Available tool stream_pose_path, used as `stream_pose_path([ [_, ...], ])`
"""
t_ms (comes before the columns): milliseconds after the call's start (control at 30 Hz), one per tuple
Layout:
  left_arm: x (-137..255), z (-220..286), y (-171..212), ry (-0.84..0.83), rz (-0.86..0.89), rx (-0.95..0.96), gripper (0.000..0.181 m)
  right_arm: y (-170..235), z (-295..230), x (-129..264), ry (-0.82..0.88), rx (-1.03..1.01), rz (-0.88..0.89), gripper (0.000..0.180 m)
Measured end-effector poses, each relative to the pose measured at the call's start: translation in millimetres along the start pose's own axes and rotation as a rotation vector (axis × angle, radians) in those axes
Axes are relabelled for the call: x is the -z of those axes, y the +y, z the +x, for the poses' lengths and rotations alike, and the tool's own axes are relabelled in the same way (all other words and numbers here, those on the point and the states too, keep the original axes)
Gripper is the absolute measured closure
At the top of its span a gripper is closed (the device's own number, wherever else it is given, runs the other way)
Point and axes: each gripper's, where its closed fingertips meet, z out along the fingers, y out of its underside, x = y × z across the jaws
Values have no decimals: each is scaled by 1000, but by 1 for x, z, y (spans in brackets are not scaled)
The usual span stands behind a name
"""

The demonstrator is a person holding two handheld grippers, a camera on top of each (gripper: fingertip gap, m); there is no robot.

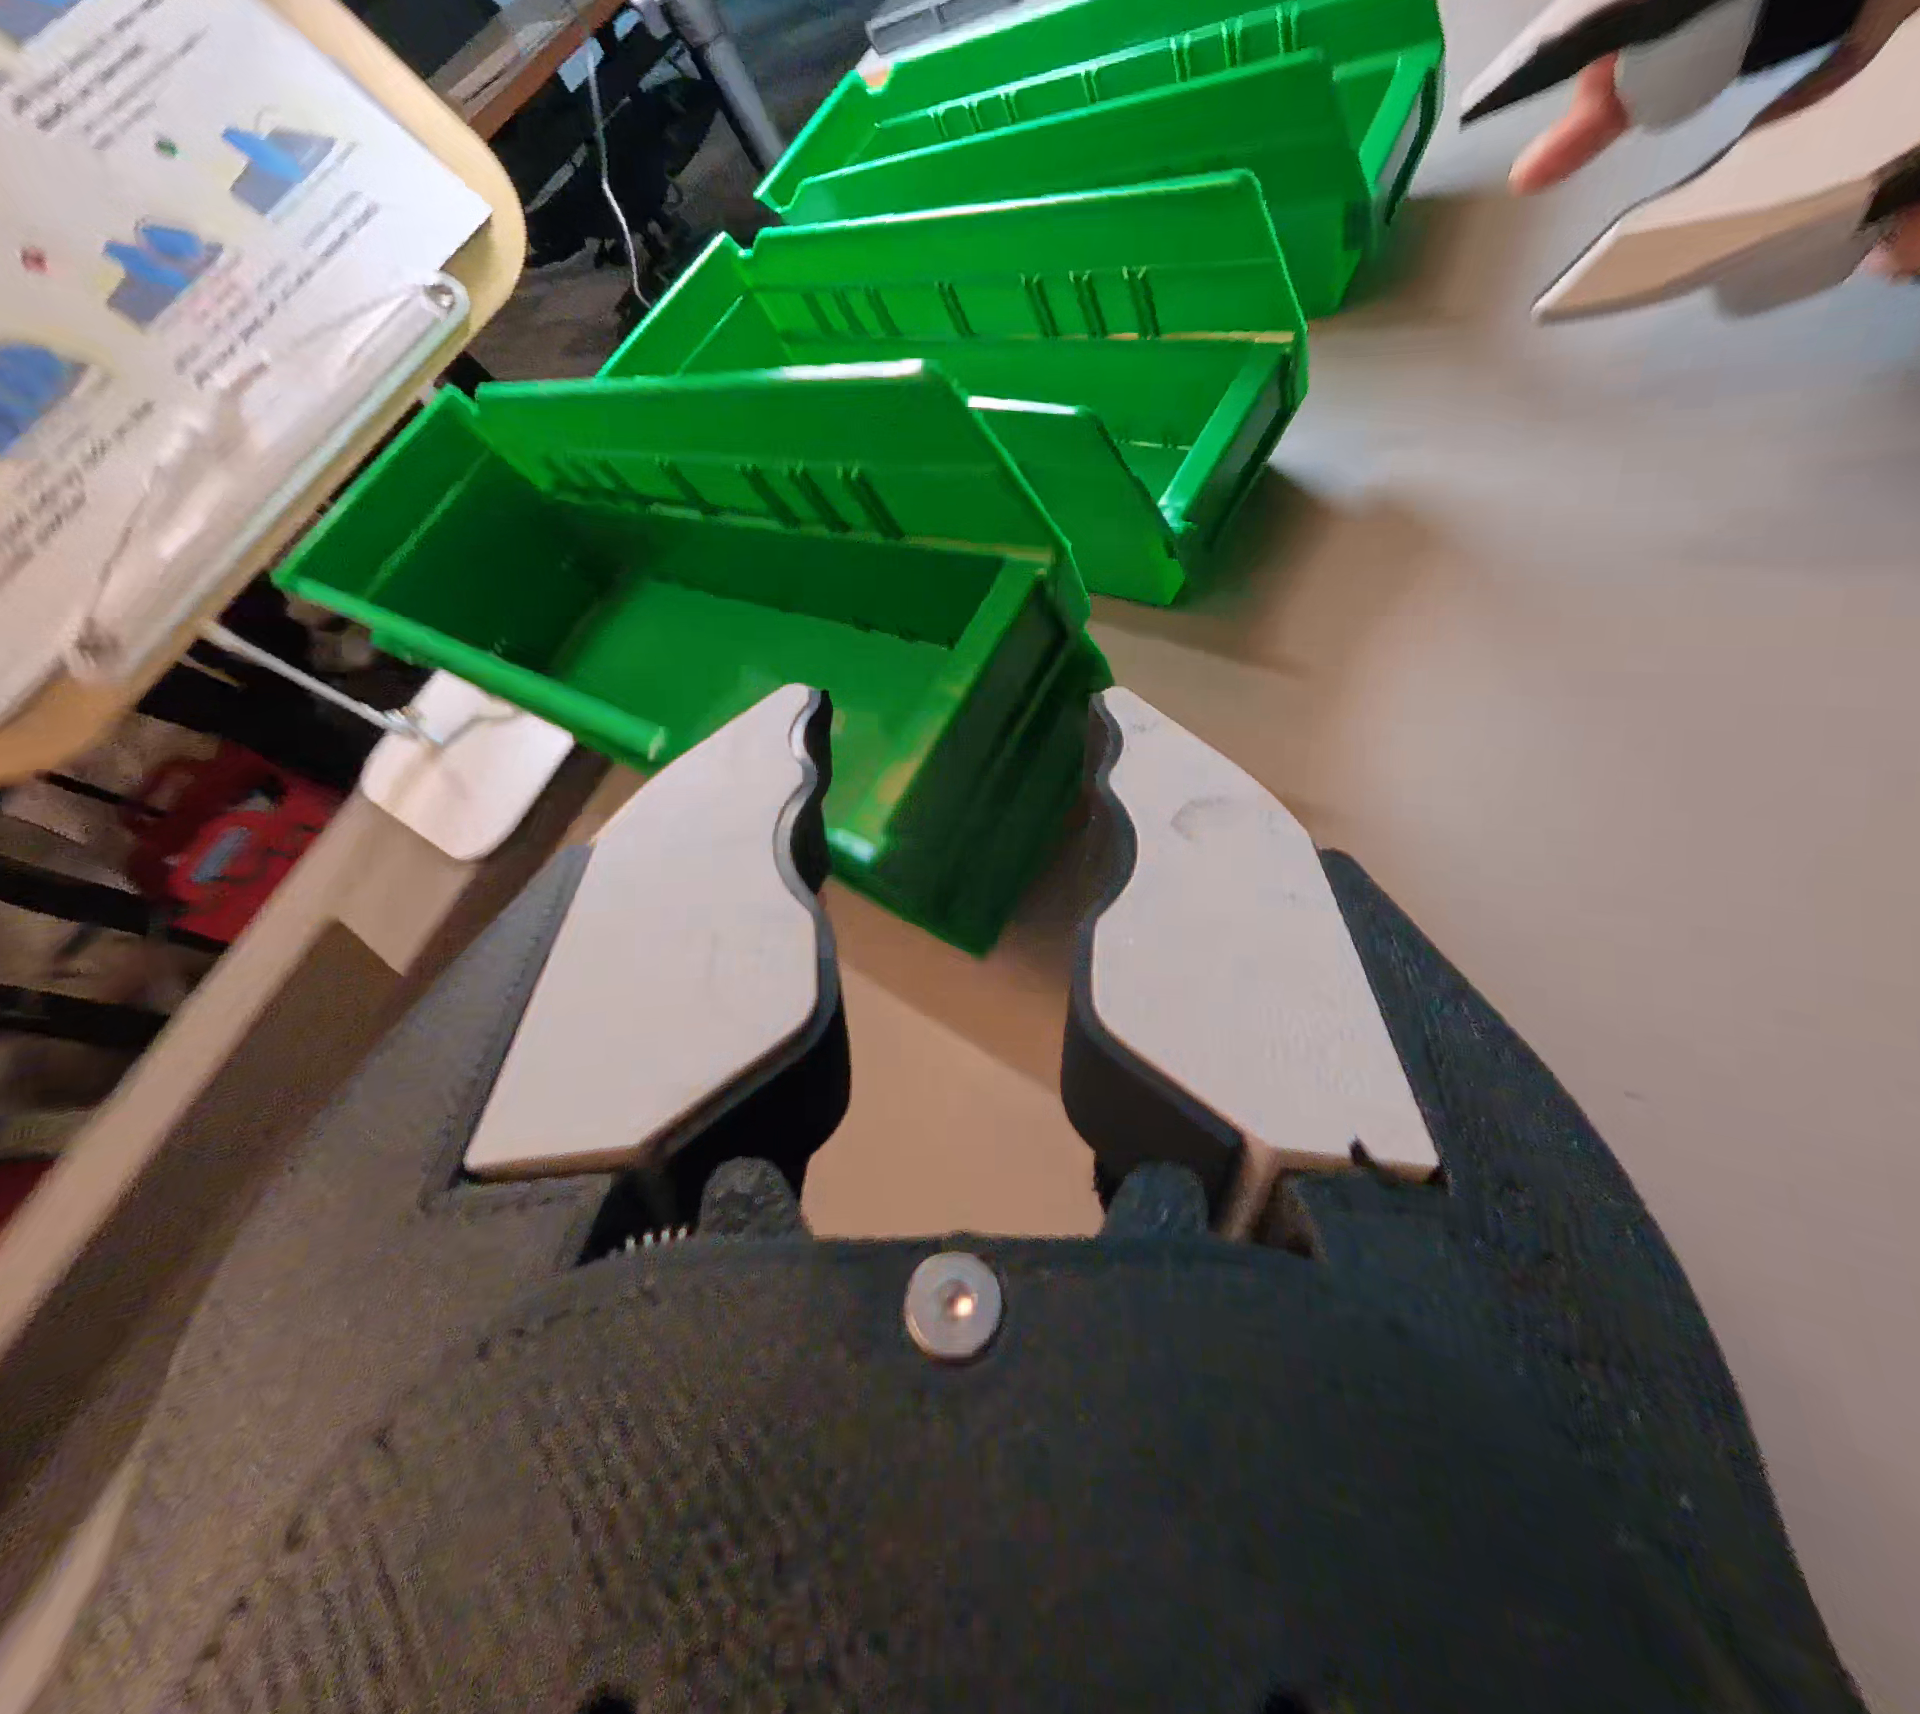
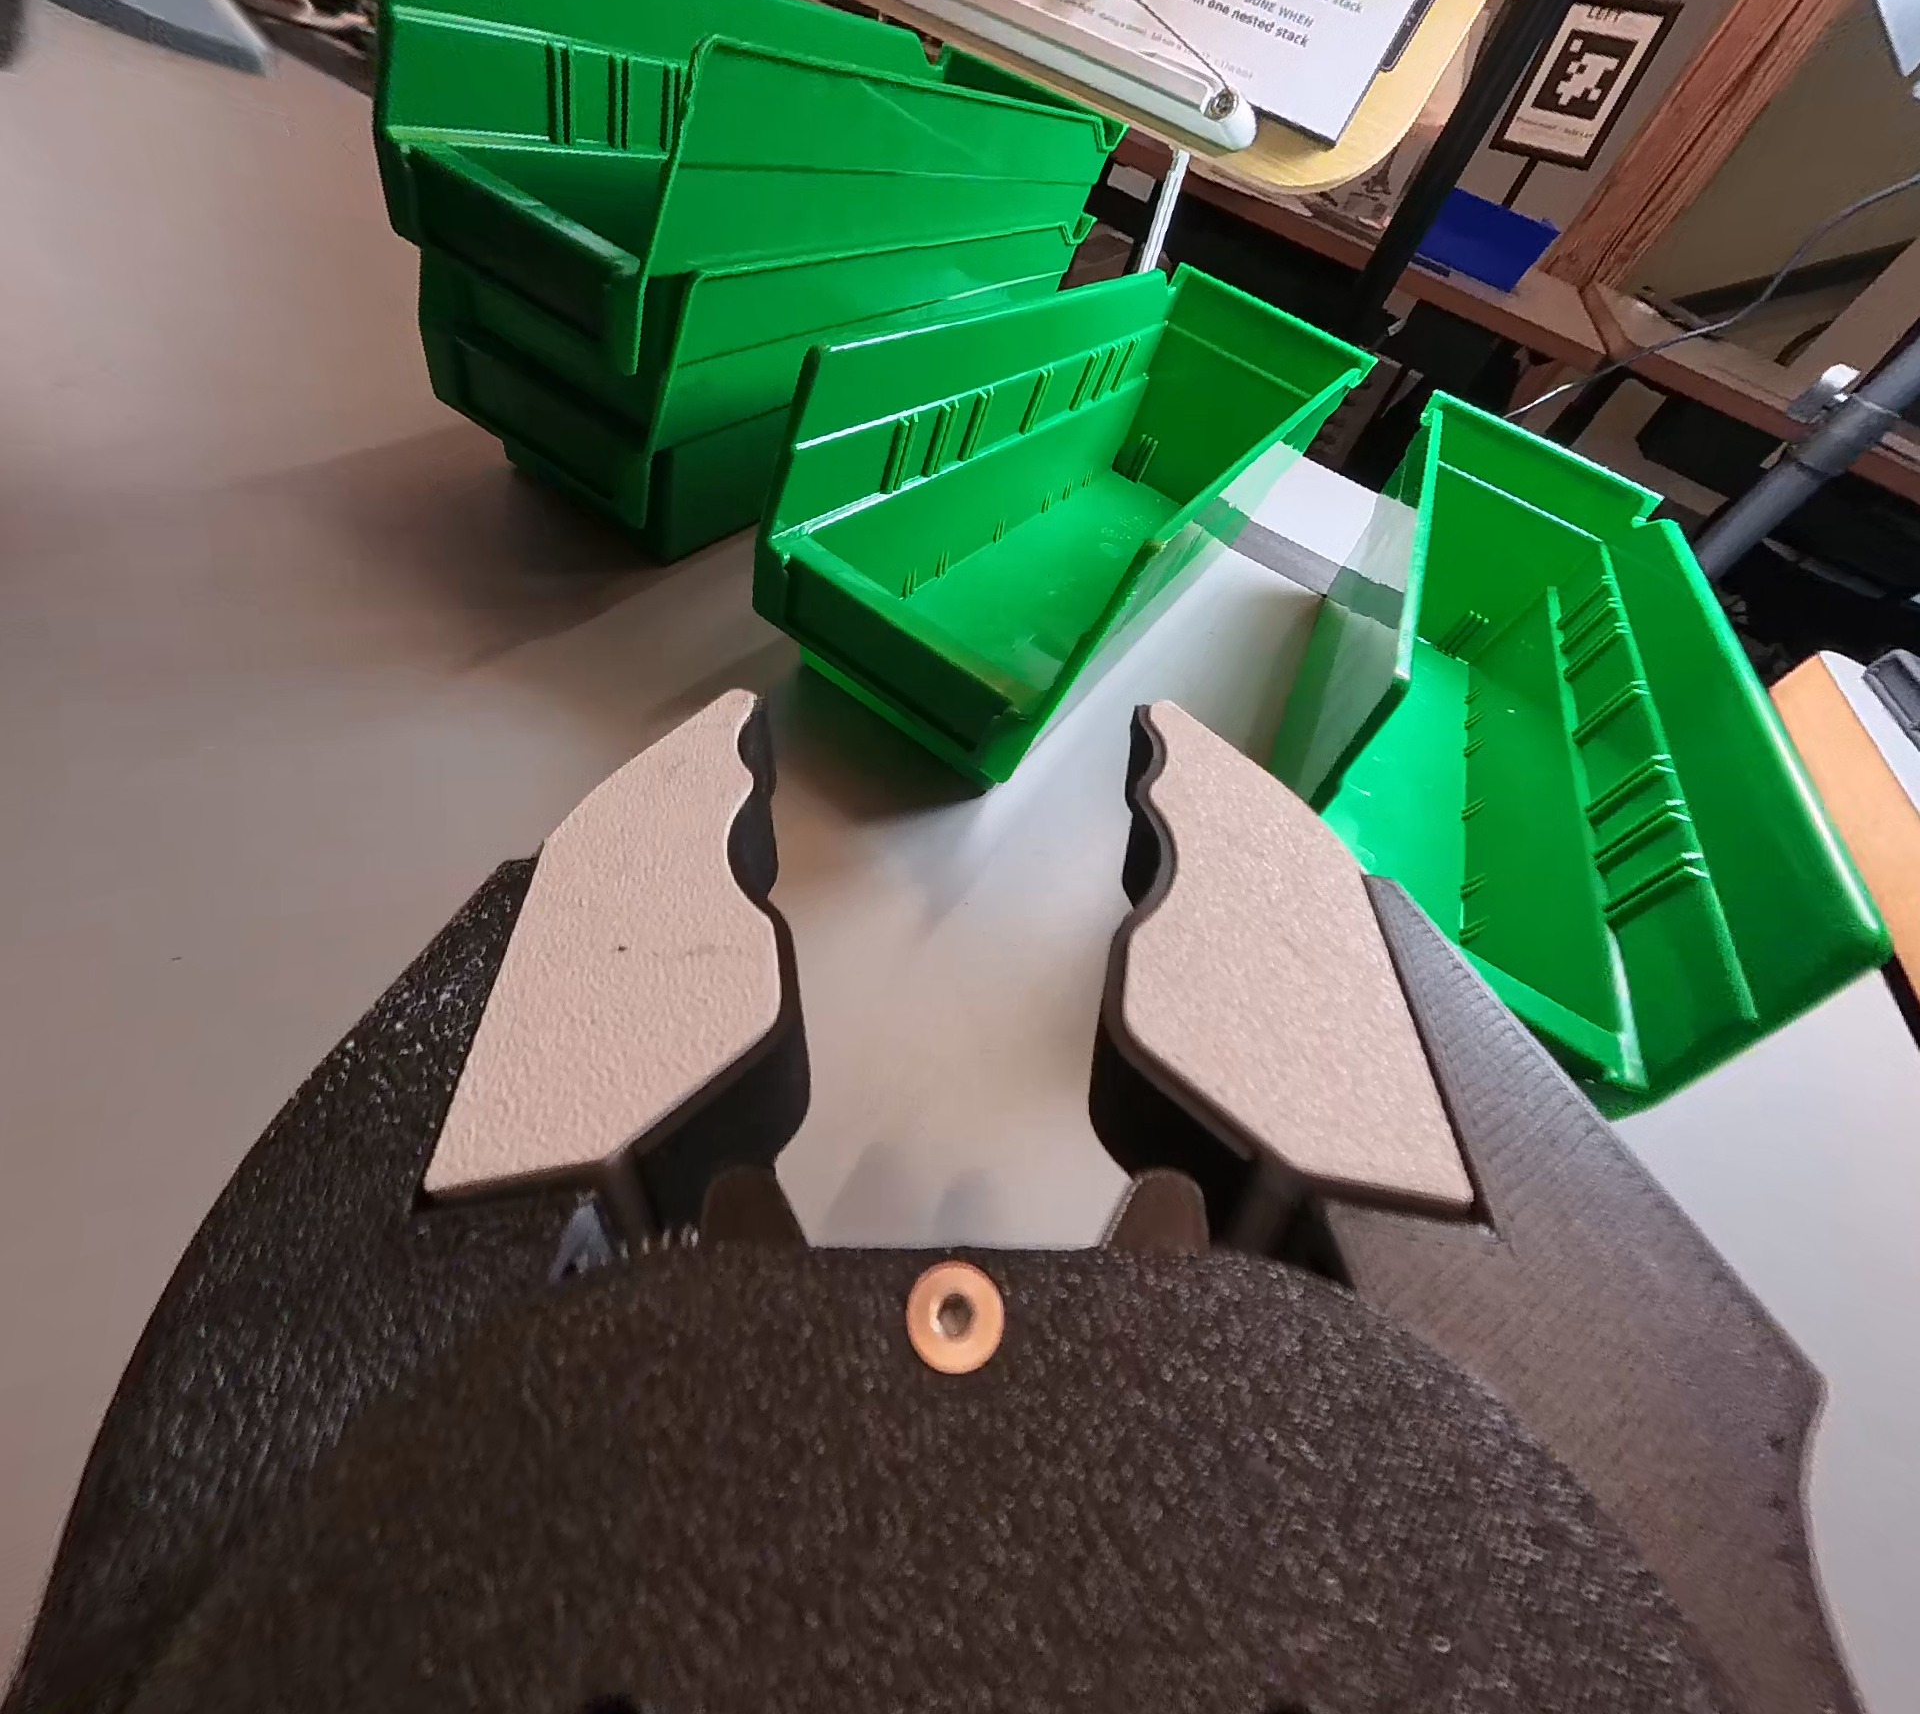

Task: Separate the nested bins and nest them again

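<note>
Nearest us, our left gripper (image 1: 956, 719) clamps the front wall of a green bin (image 1: 665, 594) on the table (image 1: 1558, 729). Our right gripper (image 2: 951, 729) hangs open, empty; single bins (image 2: 997, 542) lie at twelve and two o'clock, the nested stack (image 2: 644, 230) at eleven.
</note>
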Motion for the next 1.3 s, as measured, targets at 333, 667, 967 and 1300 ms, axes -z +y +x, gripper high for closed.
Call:
stream_pose_path([
  [333, 60, 3, 75, -80, 90, 333, 129, 7, -21, -24, -71, 193, -79, 123],
  [667, 58, 9, 83, -75, 98, 322, 128, 28, -29, -91, -216, 806, -528, 115],
  [967, 56, 21, 81, -35, 102, 297, 129, 54, -18, -107, -258, 949, -723, 151],
  [1300, 59, 17, 78, -60, 121, 303, 129, -33, -17, -71, -258, 956, -595, 153],
])
